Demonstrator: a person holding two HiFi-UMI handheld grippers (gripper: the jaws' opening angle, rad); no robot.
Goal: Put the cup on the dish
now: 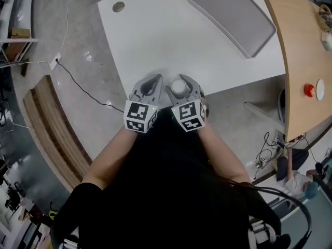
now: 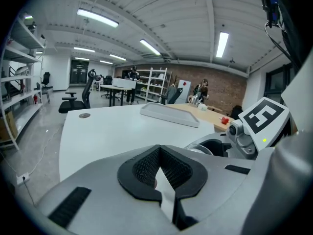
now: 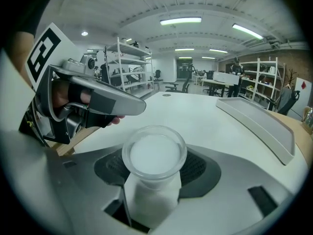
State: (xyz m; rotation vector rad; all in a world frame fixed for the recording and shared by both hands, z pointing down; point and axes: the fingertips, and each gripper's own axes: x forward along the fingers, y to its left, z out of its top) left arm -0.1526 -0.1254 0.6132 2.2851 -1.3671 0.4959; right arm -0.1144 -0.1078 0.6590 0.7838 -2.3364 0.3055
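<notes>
A small white cup (image 1: 178, 87) with a clear rim sits upright between the jaws of my right gripper (image 1: 180, 83), which is shut on it, just over the near edge of the white table (image 1: 155, 35). In the right gripper view the cup (image 3: 154, 155) fills the space between the black pads (image 3: 200, 168). My left gripper (image 1: 151, 82) hangs right beside it on the left, shut with nothing in it; its ribbed pads (image 2: 144, 170) meet. The dish, a grey oblong tray (image 1: 233, 14), lies at the table's far right, well apart from both grippers.
A round cable hole (image 1: 118, 7) marks the table's far left corner. A wooden table (image 1: 306, 51) with a red object (image 1: 309, 91) adjoins on the right. A cable (image 1: 83, 90) and a wooden bench (image 1: 52, 128) are on the floor at left.
</notes>
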